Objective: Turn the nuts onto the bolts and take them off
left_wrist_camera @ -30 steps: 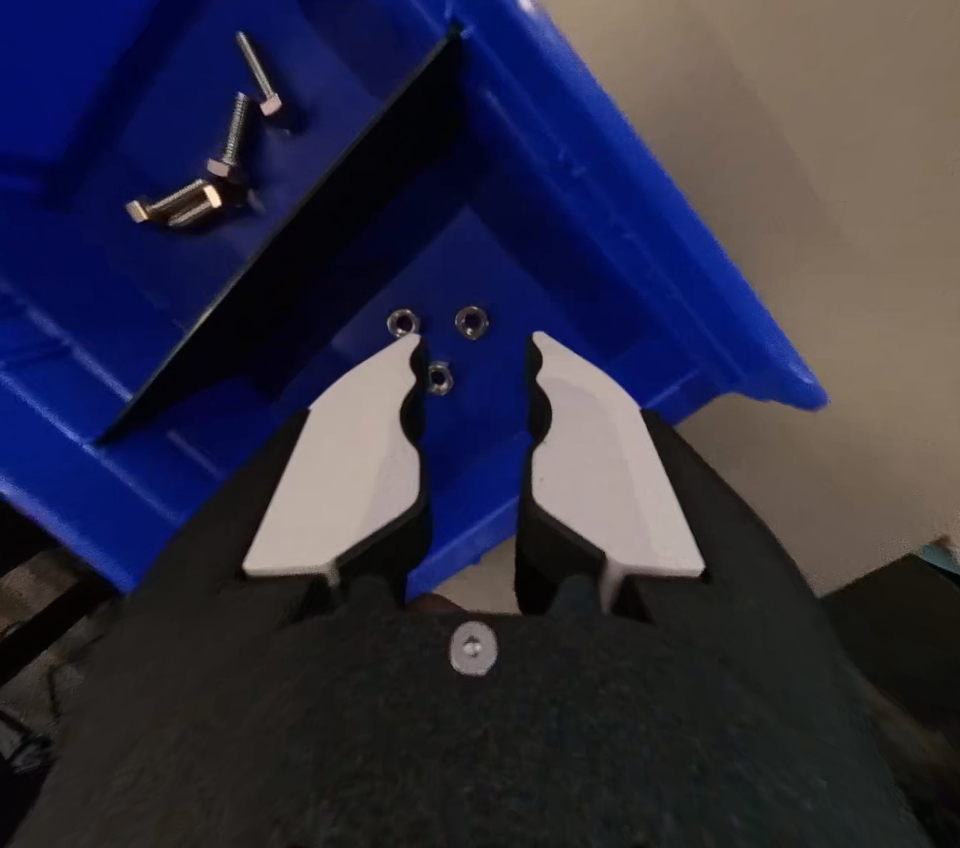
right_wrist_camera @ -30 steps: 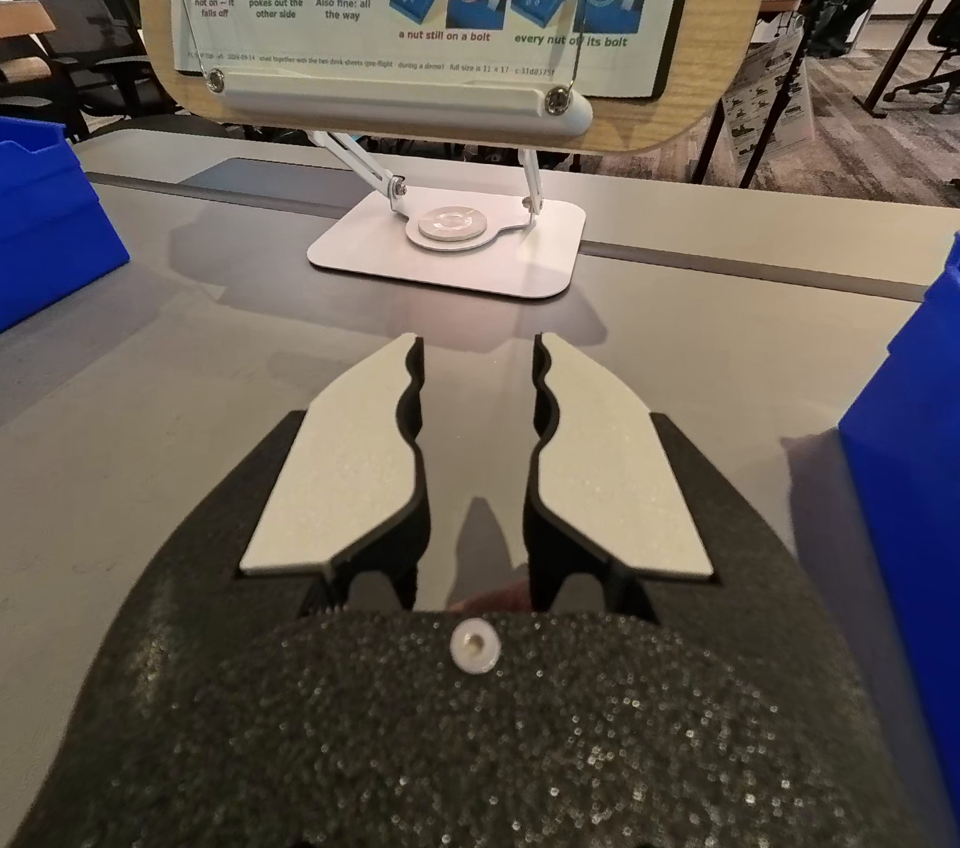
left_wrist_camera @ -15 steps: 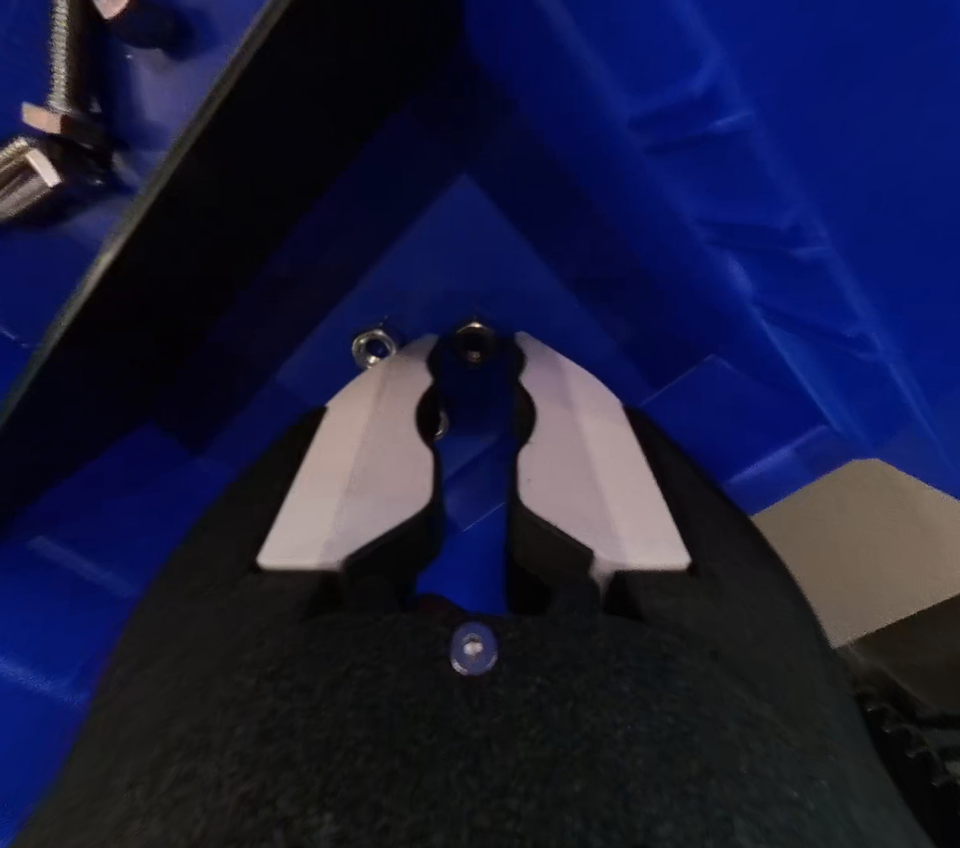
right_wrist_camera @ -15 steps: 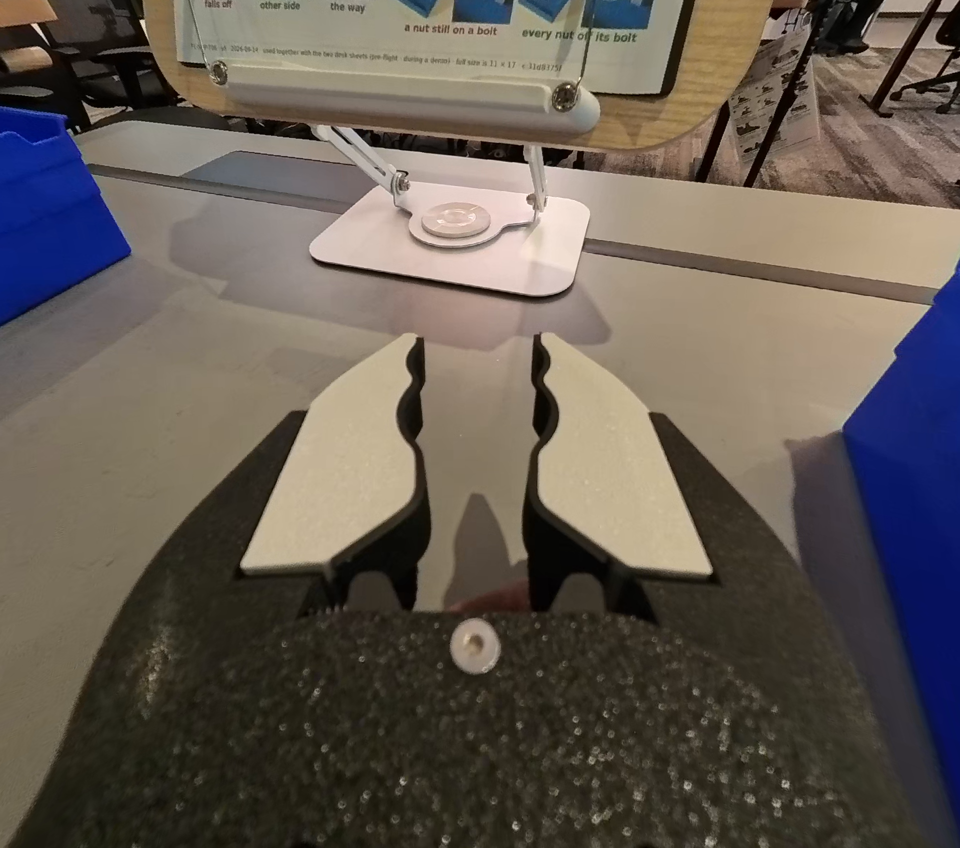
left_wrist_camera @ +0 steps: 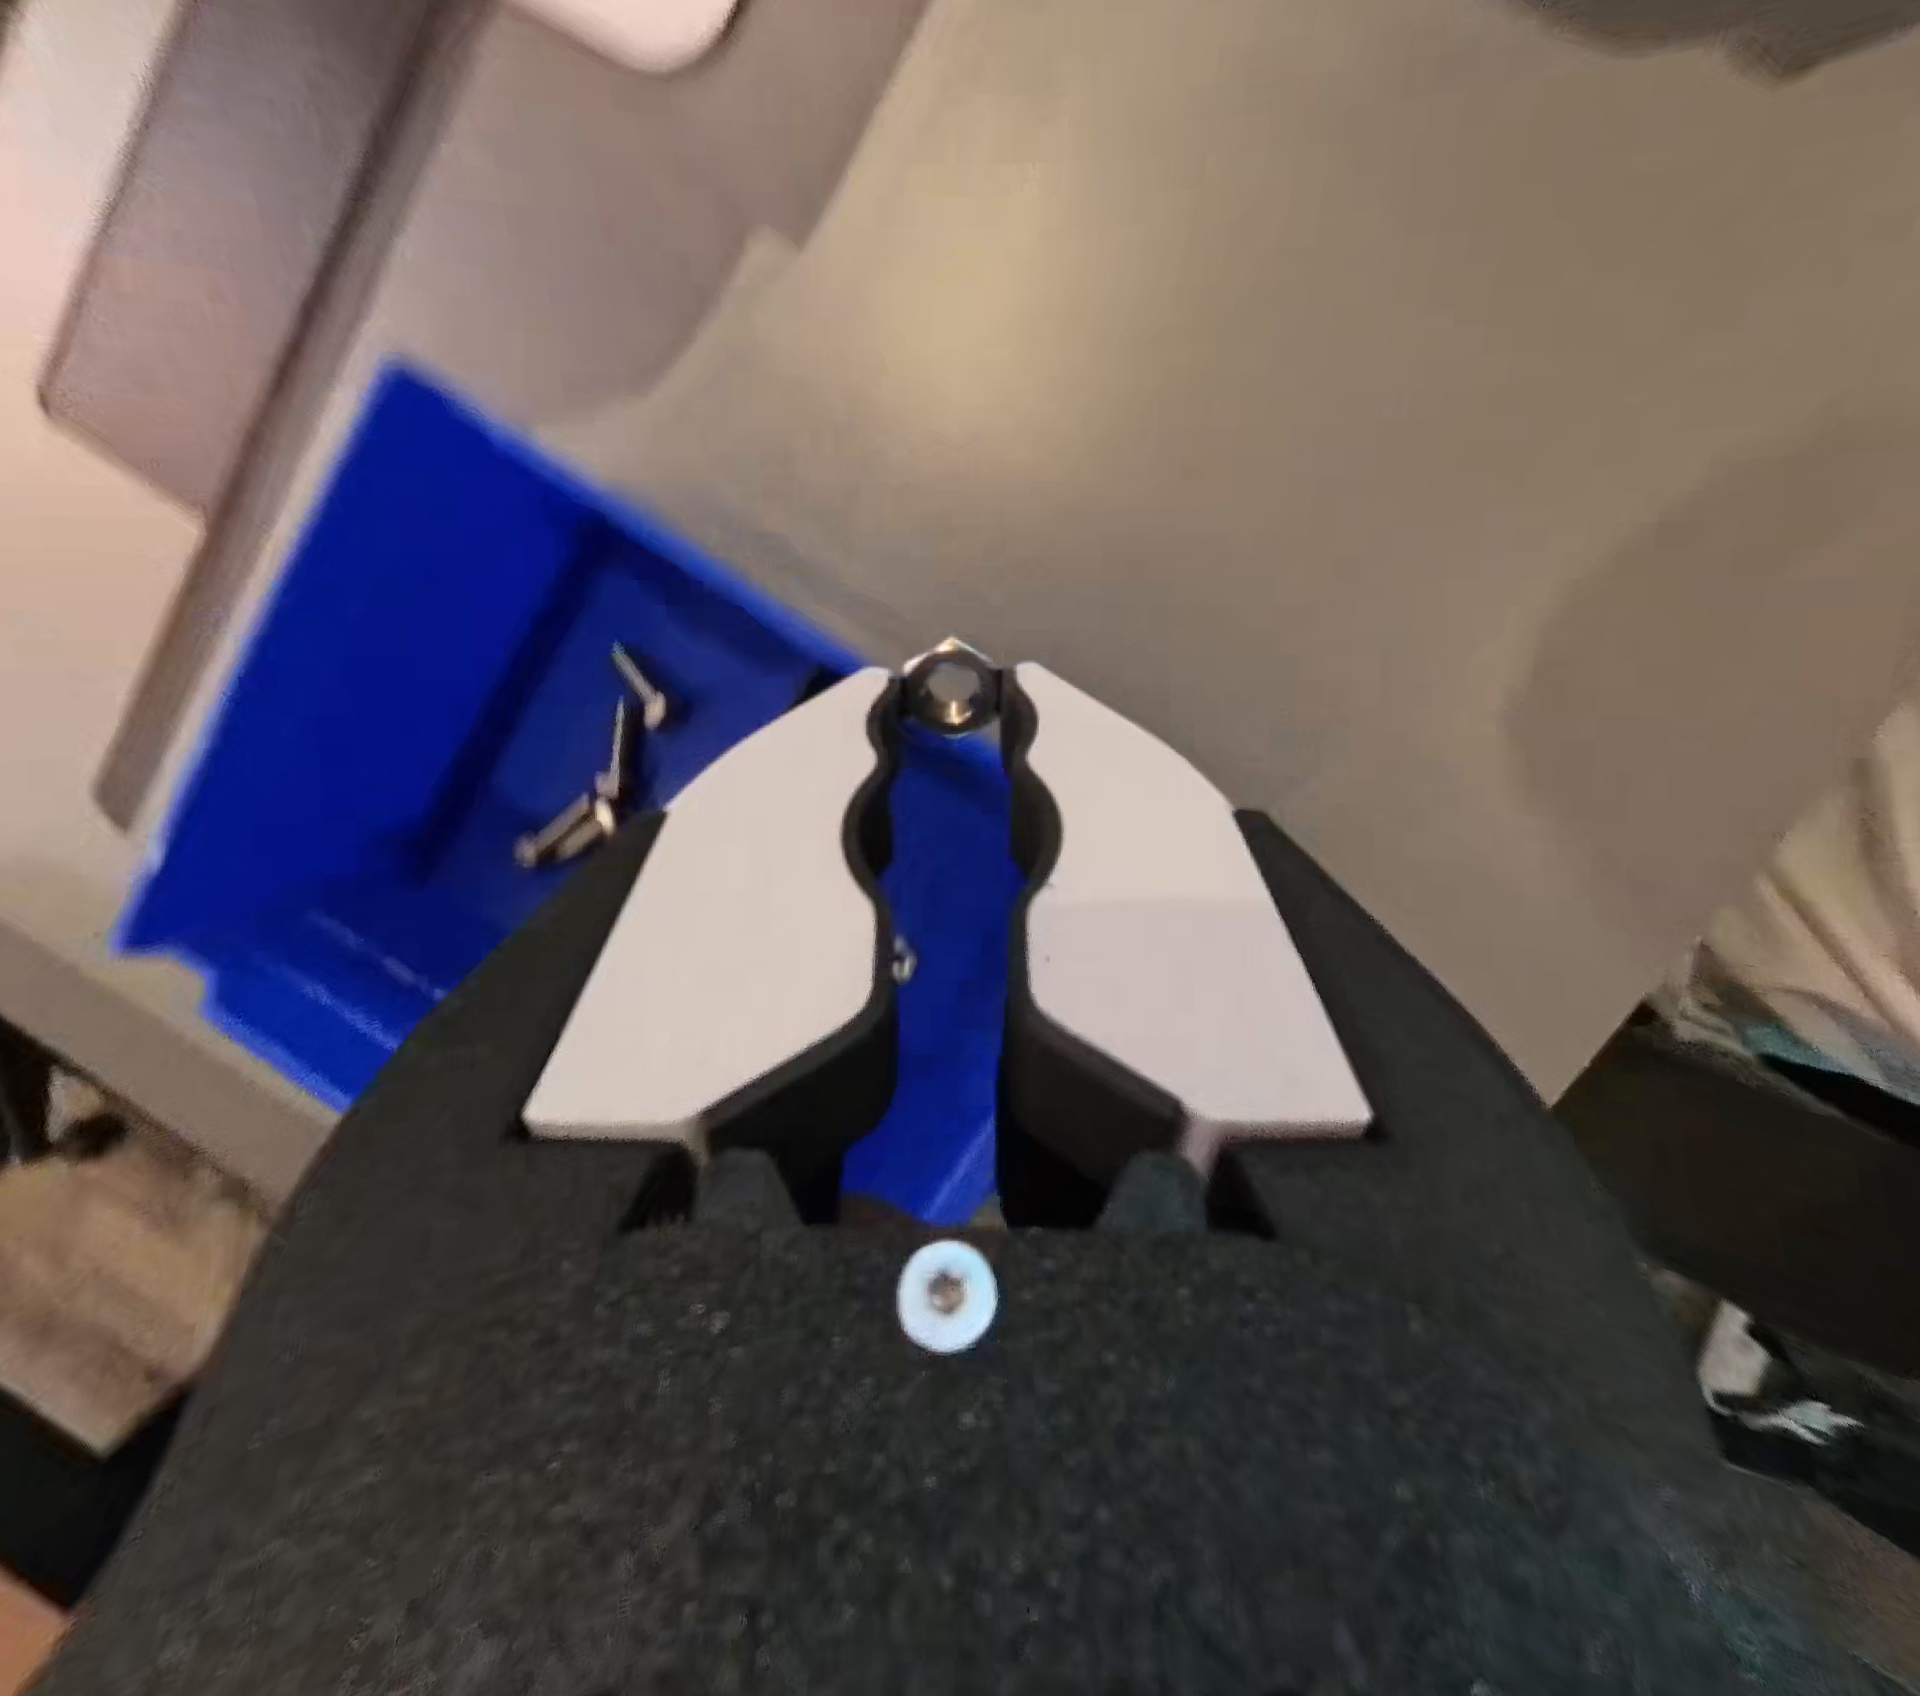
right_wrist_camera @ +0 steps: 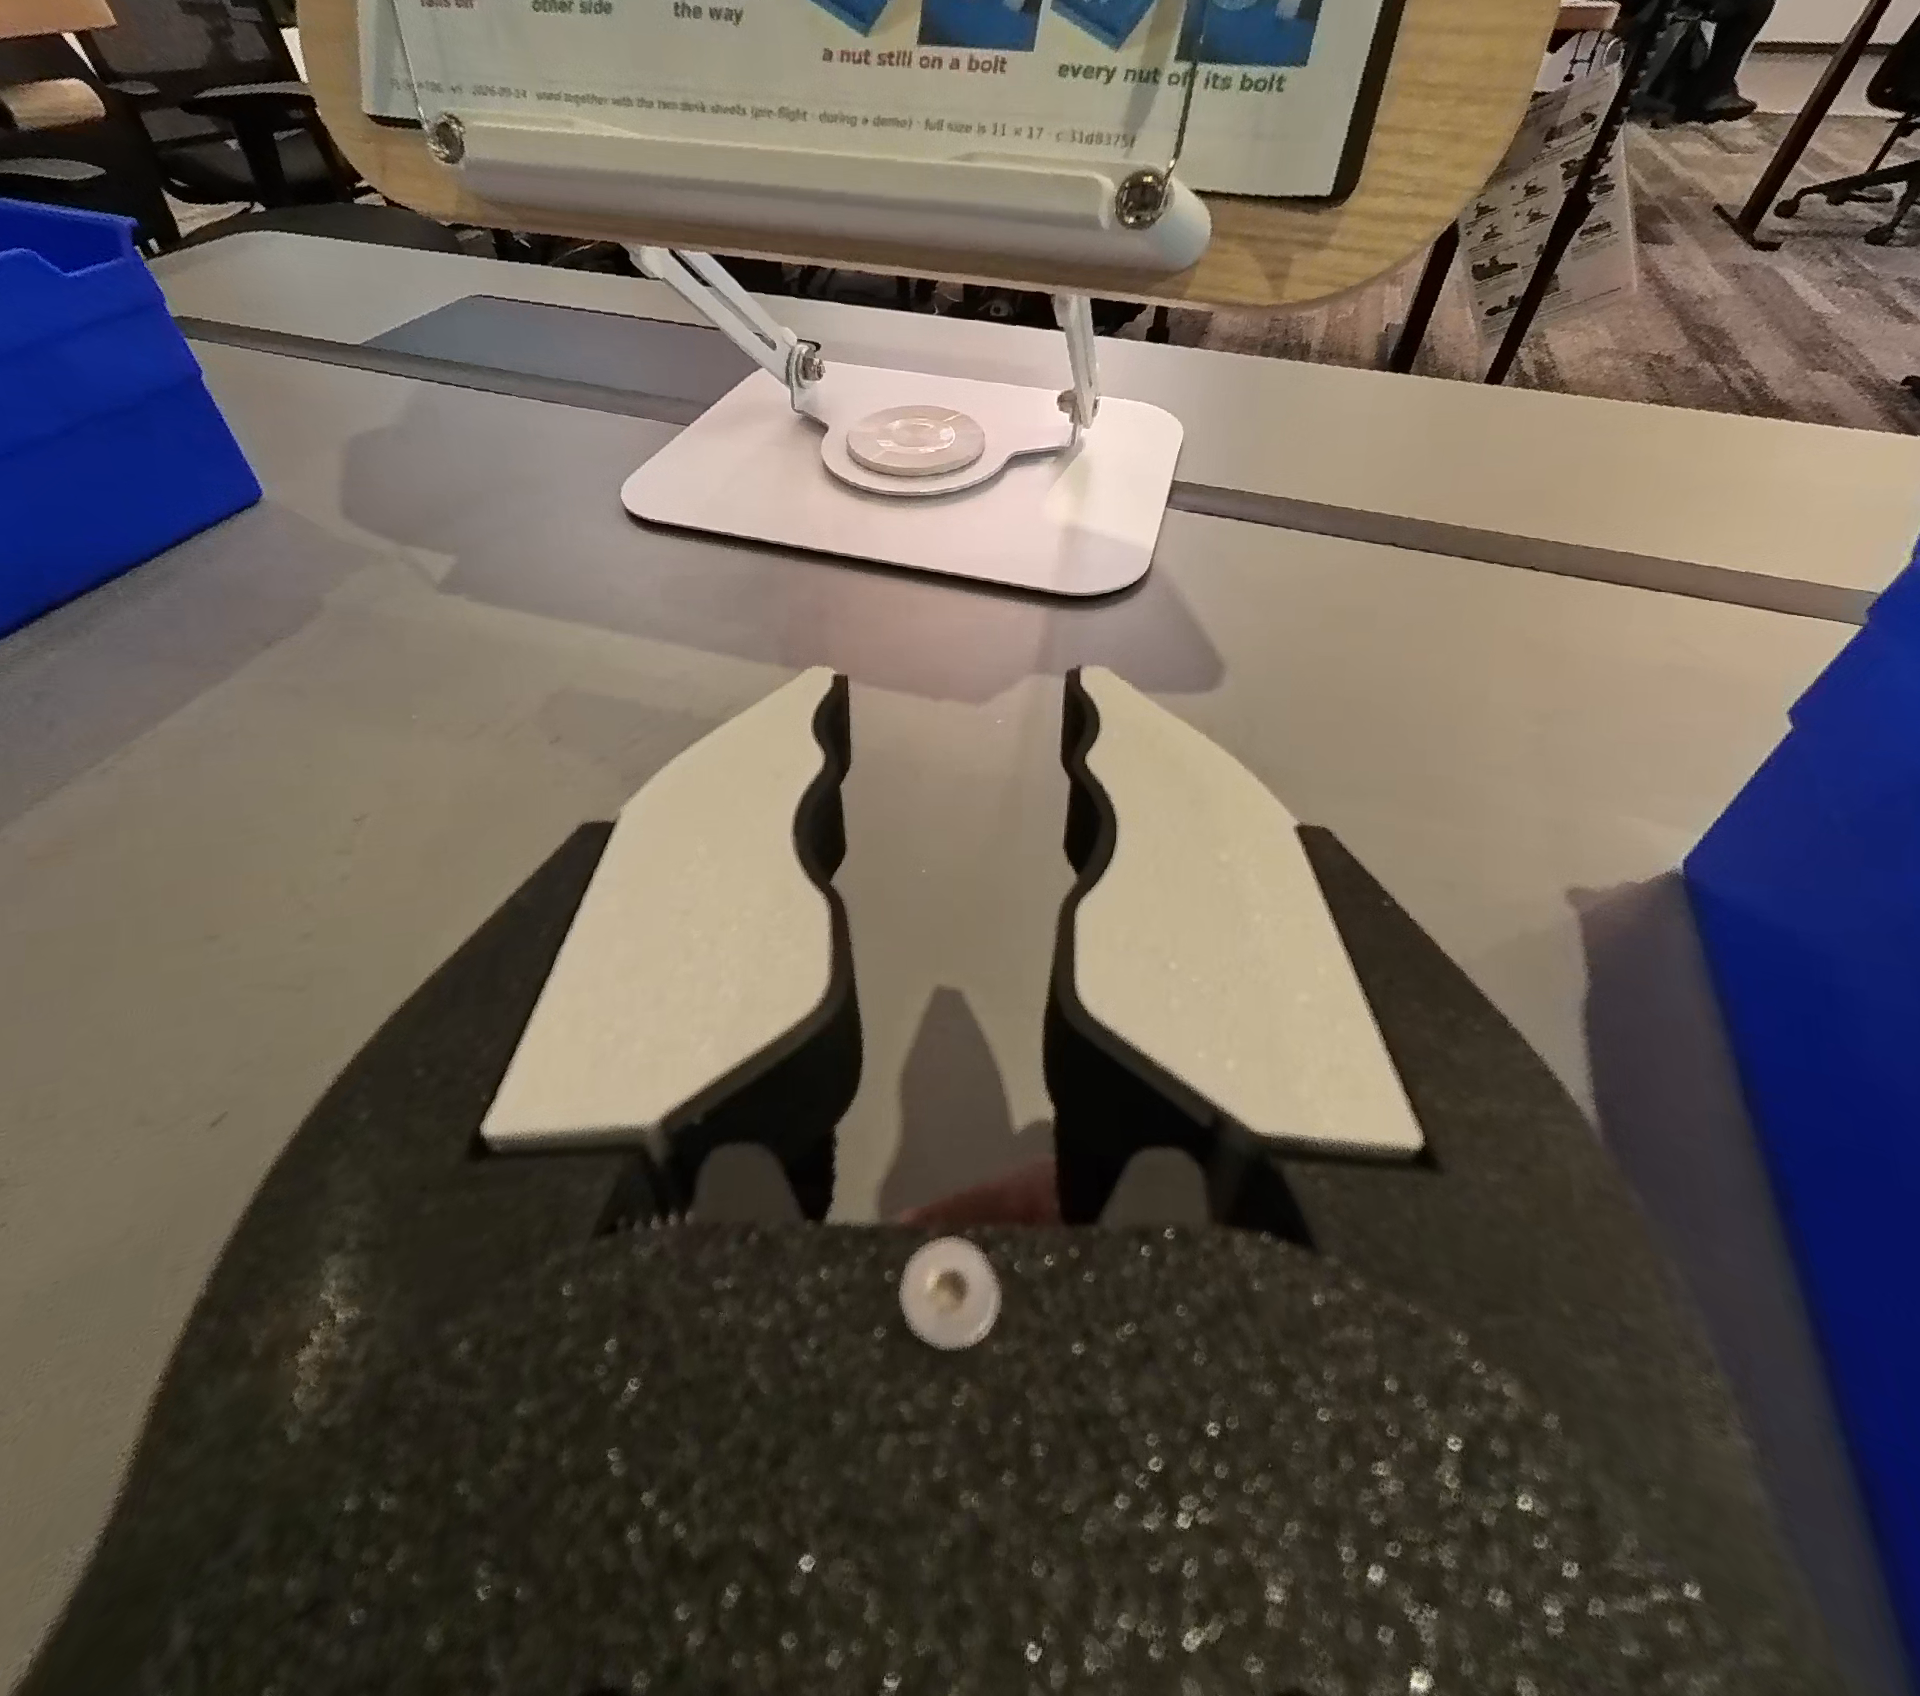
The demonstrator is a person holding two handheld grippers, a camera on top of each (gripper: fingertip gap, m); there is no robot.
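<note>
1. Grey worktop (right_wrist_camera: 312,815) fills both views, with an office of desks and chairs behind and a sheet holder on a white stand (right_wrist_camera: 904,493) at the far side.
2. We hold our left tool (left_wrist_camera: 948,701) above the blue bin (left_wrist_camera: 343,711), its tips pinching one nut (left_wrist_camera: 945,696) at the very end.
3. Bolts (left_wrist_camera: 603,773) lie loose in the bin's far compartment, beyond its divider; one more nut (left_wrist_camera: 902,960) shows on the bin floor between the fingers.
4. Our right tool (right_wrist_camera: 951,711) hangs spread and empty over the worktop, well apart from the bin.
5. To do this step well, we judge that the nut should stay squarely gripped, hole facing outward, while the right tool fetches a bolt by its head.
6. Motion blur smears the left view, so we cannot tell how firmly the nut sits.
7. Most of the near compartment is hidden behind the left tool.
</note>
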